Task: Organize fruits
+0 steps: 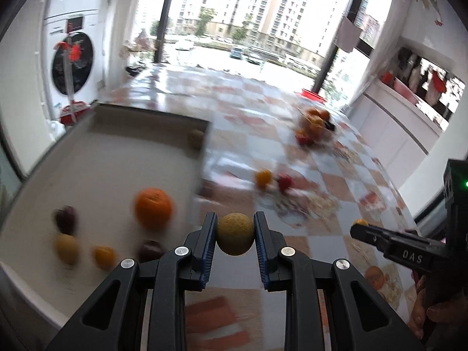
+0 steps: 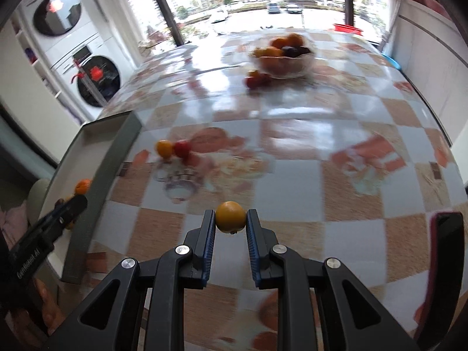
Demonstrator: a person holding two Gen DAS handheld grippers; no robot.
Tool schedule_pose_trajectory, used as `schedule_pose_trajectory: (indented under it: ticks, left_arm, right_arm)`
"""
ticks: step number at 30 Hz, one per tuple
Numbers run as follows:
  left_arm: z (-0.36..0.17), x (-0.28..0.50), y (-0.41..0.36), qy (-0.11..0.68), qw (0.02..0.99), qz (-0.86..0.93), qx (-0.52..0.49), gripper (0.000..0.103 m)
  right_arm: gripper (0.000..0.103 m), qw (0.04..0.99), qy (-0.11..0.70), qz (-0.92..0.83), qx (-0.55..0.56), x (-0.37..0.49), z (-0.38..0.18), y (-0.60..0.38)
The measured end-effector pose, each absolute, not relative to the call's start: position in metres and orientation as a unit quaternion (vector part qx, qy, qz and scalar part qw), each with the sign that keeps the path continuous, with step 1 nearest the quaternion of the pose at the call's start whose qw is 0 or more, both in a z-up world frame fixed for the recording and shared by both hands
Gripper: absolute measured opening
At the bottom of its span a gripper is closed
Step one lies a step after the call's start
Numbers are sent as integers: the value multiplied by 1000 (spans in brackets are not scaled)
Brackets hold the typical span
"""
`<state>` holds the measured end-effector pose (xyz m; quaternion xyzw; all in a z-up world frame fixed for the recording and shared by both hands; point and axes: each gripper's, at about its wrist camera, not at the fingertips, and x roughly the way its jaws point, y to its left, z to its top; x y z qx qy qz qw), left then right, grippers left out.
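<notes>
Left of the left claw (image 1: 235,235), clamped on a yellow-green fruit (image 1: 235,234), the tray (image 1: 96,158) awaits; a small orange (image 2: 230,217), pinched in the right claw (image 2: 231,219), should be carried level.

A home laundry-and-dining room: stacked white front-loading washer and dryer (image 2: 87,58), a checked glossy tablecloth-covered dining table (image 2: 292,152), white wall cabinets (image 1: 389,120), apartment blocks outside.

Bright windows (image 1: 248,23), stacked washing machines (image 2: 76,55), checkered table (image 2: 292,152).
</notes>
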<state>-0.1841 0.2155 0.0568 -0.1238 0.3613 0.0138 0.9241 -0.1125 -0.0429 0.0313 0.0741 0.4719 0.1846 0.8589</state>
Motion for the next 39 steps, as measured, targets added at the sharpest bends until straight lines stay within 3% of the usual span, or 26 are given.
schedule_pose_trajectory:
  ticks: [9, 20, 22, 23, 24, 25, 26, 29, 32, 39]
  left_arm:
    - [67, -193, 280, 343, 926, 117, -105, 27]
    - [34, -189, 321, 383, 898, 181, -118, 29]
    - [35, -192, 323, 381, 897, 194, -110, 80]
    - [35, -195, 324, 371, 896, 218, -106, 86]
    - [36, -198, 323, 357, 901, 223, -109, 90]
    - [36, -200, 326, 352, 903, 218, -118, 90]
    - [35, -199, 328, 355, 902, 212, -125, 90]
    - [32, -196, 329, 367, 896, 214, -129, 90]
    - [33, -195, 321, 366, 899, 207, -121, 90]
    - [45, -190, 286, 367, 912, 163, -86, 90]
  right_arm:
    - [23, 840, 464, 278, 43, -107, 55, 55]
    - [25, 810, 462, 361, -13, -111, 59, 158]
    - [36, 808, 464, 363, -19, -112, 58, 163]
    - [57, 811, 462, 358, -17, -112, 59, 162]
    - [67, 812, 462, 356, -15, -112, 60, 160]
    - [82, 819, 459, 343, -14, -110, 61, 158]
    - [87, 823, 456, 337, -8, -109, 62, 152]
    - [88, 825, 462, 326, 11, -102, 62, 137]
    - [103, 834, 462, 302, 14, -98, 59, 121]
    - [103, 851, 471, 231, 14, -92, 38, 64]
